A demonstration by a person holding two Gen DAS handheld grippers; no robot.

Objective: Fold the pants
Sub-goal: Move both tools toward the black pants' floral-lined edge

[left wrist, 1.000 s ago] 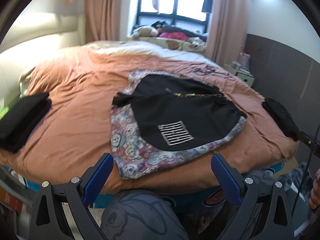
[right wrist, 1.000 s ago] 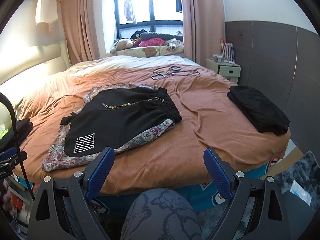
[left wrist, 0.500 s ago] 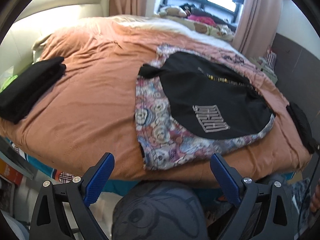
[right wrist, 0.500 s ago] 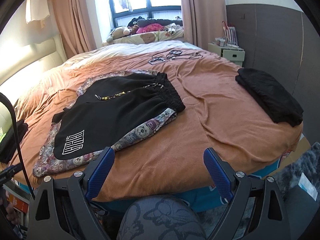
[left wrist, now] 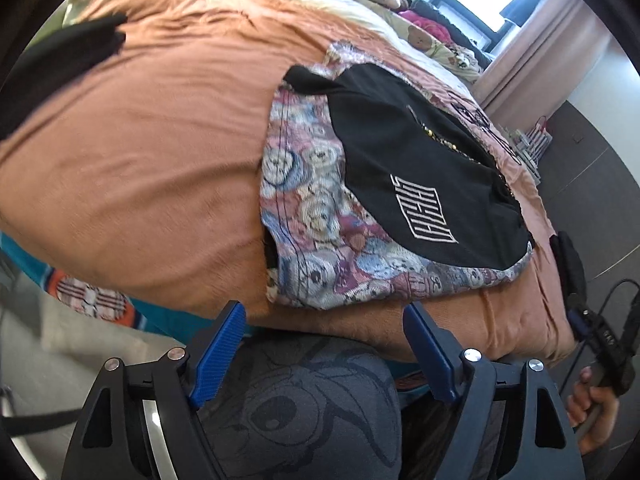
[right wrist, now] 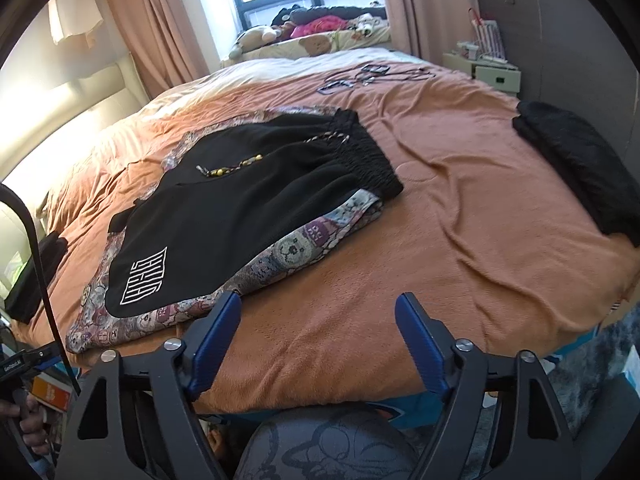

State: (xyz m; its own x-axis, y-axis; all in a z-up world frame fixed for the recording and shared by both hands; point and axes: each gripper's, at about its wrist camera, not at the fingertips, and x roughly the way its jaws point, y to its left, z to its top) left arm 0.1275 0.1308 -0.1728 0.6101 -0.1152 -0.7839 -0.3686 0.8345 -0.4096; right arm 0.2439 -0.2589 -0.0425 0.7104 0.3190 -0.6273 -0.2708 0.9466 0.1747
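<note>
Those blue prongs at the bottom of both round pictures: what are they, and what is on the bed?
They are the fingers of two hand-held grippers; a fisheye camera on each looks along them. One picture comes from the left gripper, the other from the right gripper. Both are open and hold nothing. On the orange bed cover lie black pants with a white logo, spread over a bear-patterned garment. Folded black clothes sit near the bed's edge.

The bed (right wrist: 440, 208) carries a patterned garment (right wrist: 296, 252) at nine o'clock — folded black clothes (right wrist: 580, 160) at three, cables (right wrist: 372, 74) at twelve.
</note>
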